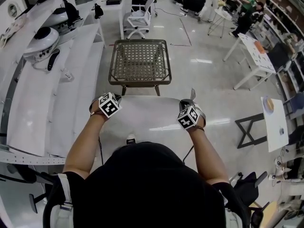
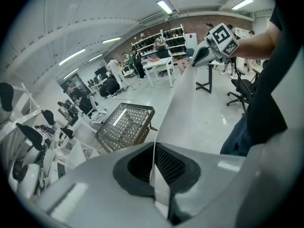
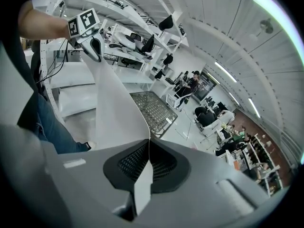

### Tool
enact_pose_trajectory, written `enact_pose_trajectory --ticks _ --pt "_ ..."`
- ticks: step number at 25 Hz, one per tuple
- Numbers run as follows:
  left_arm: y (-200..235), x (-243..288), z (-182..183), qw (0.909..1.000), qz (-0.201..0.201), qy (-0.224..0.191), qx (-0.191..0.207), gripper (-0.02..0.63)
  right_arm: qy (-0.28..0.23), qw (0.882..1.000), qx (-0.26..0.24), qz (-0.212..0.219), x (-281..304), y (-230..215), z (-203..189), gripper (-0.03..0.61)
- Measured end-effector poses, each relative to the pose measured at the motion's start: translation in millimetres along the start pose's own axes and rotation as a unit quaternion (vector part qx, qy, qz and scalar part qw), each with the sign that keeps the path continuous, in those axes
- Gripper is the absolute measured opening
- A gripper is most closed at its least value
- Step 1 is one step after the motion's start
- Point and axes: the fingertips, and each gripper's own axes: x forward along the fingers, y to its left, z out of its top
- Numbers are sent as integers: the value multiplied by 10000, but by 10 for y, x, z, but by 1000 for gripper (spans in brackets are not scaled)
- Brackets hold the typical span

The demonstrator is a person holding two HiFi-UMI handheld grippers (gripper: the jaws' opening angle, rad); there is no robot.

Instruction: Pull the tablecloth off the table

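Observation:
A white tablecloth [image 1: 142, 120] hangs stretched between my two grippers, in front of the person's body and clear of the table. The wire-mesh table [image 1: 139, 61] stands bare just beyond it. My left gripper [image 1: 115, 98] is shut on the cloth's left corner. In the left gripper view the cloth [image 2: 190, 94] runs from its jaws [image 2: 153, 146] across to the right gripper [image 2: 202, 56]. My right gripper [image 1: 191, 100] is shut on the other corner. In the right gripper view the cloth [image 3: 114, 103] leaves its jaws [image 3: 148, 144] toward the left gripper [image 3: 95, 46], with the table [image 3: 154, 109] behind.
White workbenches [image 1: 71, 80] with equipment run along the left. An office chair [image 1: 139, 18] stands behind the mesh table. White desks [image 1: 256, 56] and a small folding table [image 1: 273, 122] are at the right. People are at the far back.

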Motion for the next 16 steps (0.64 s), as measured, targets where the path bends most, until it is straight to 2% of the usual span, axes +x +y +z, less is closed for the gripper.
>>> enact_pose_trajectory --ticks 16 --pt "30 3 -127 9998 -149 21 -121 3 21 10000 -4 72 96 80 82 32"
